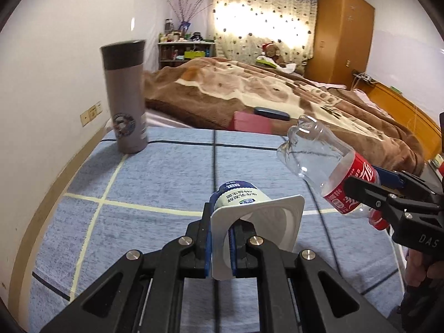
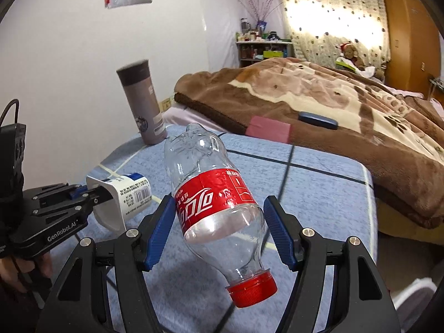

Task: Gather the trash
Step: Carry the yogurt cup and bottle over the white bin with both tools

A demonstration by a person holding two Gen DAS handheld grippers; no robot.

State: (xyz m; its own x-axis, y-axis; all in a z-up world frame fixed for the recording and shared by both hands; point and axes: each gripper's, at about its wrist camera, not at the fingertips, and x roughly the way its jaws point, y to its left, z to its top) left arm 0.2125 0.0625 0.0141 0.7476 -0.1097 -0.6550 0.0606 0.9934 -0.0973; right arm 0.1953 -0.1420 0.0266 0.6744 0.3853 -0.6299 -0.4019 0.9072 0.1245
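Bearing "GenRobot.AI", left gripper (image 2: 91,194) pinches yogurt cup (image 2: 125,202); Coca-Cola bottle (image 2: 213,202) beside.

blurred: tumbler (image 1: 126,98) top | hidden: cup (image 1: 249,213) wall behind left claw (image 1: 220,245) | bottle (image 2: 213,202) grip unclear

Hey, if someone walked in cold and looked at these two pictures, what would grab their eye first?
Probably the clear plastic bottle with its red label and cap, held cap-down above the blue checked cloth between the right tongs. Next, the white yogurt cup, pinched by its wall in the left tongs. Behind them a grey tumbler stands upright near the wall.
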